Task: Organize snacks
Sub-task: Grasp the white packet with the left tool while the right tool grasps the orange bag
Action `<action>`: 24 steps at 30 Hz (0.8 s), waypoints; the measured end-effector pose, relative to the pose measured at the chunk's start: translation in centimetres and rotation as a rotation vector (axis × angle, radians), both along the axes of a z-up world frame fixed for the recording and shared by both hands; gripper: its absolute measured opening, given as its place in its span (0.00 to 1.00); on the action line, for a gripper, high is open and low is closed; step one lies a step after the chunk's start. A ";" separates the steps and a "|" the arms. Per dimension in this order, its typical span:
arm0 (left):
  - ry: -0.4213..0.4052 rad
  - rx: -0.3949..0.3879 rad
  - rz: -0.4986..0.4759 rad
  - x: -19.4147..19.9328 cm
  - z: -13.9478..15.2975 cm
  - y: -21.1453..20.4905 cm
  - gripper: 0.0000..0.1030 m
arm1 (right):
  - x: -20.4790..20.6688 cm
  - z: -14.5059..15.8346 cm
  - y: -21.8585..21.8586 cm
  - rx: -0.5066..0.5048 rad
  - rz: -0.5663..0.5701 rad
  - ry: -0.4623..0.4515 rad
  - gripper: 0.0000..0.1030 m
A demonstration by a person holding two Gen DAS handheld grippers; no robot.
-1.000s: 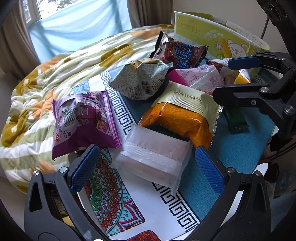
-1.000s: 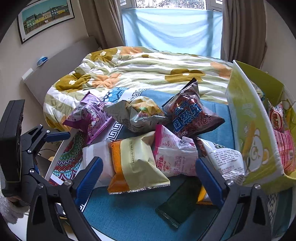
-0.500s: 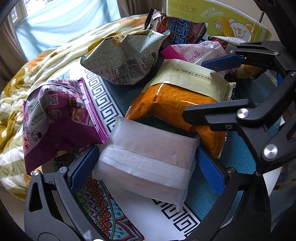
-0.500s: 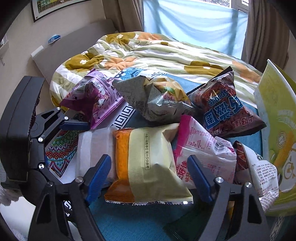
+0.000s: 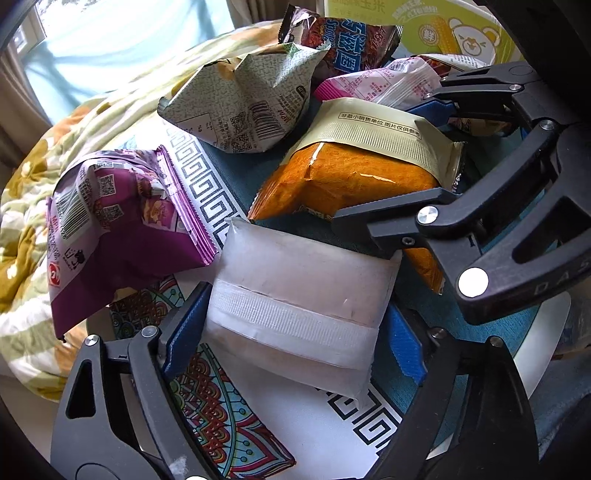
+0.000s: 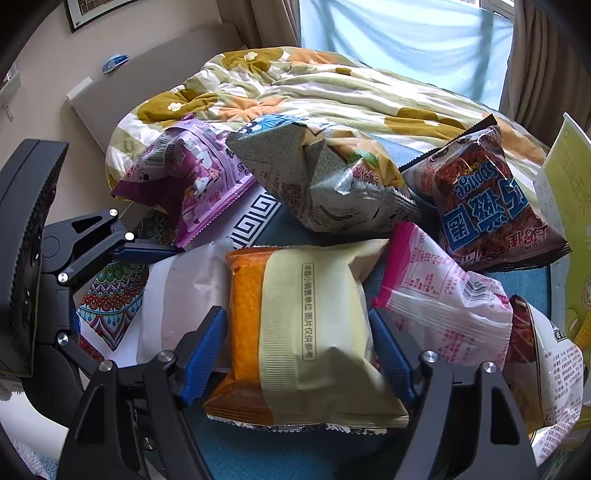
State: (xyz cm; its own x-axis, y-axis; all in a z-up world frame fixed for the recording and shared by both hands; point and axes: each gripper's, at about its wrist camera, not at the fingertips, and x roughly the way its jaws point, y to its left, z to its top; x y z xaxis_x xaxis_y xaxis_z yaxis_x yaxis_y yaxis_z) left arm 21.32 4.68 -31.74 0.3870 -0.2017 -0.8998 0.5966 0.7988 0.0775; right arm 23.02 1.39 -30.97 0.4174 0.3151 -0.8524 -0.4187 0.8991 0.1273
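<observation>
Both grippers straddle their own packs: left gripper [image 5: 295, 328] spread round the frosted white pack [image 5: 295, 295], right gripper [image 6: 299, 343] spread round the orange pack [image 6: 295, 332] at its 12 o'clock, presumably lining up a double grab.

Frosted white translucent packet [image 5: 299, 295] with a ribbed white band. Orange snack bag [image 6: 306, 332] with a pale cream-olive seal strip and small dark print. Purple pouch [image 5: 118, 229], white barcode panel, darker purple base. Grey-green speckled bag [image 5: 251, 99] with black barcodes. Dark red-brown bag [image 6: 487, 206] with blue label blocks and white characters. Pink-and-white packet [image 6: 439, 295]. Yellow-green box [image 5: 454, 33], cartoon bear. Teal mat [image 6: 280, 454]; white cloth [image 5: 295, 417] with black Greek-key border and multicolour mandala. Quilt [image 6: 332, 85] striped cream-green, mustard flowers. Grippers black, blue pads [image 6: 201, 356].
</observation>
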 end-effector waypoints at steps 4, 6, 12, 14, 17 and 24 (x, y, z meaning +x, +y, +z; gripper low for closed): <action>0.015 -0.004 0.016 -0.4 0.2 0.3 0.81 | 0.1 -0.3 0.2 -0.006 0.002 0.004 0.72; 0.025 -0.003 0.025 -0.6 0.2 0.6 0.81 | 0.1 -0.3 0.4 -0.011 0.002 0.003 0.72; 0.044 -0.012 0.056 -0.8 0.4 1.5 0.79 | 0.1 -0.8 0.6 -0.028 0.008 0.017 0.66; 0.048 -0.019 0.067 -0.6 0.6 1.7 0.78 | 0.0 -0.7 0.6 -0.028 0.004 0.013 0.63; 0.052 -0.030 0.078 -0.5 0.9 2.1 0.77 | -0.1 -0.5 0.4 -0.028 -0.008 0.017 0.61; 0.042 -0.049 0.097 -1.1 2.5 2.7 0.76 | -1.3 0.7 0.5 -0.019 -0.028 0.019 0.60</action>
State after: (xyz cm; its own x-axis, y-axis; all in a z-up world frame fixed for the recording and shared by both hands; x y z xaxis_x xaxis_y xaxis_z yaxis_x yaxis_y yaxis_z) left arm 20.19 7.37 -29.19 0.3688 -0.2090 -0.9057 0.5182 0.8551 0.0137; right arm 21.67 1.84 -30.29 0.4091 0.2876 -0.8660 -0.3913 0.9126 0.1182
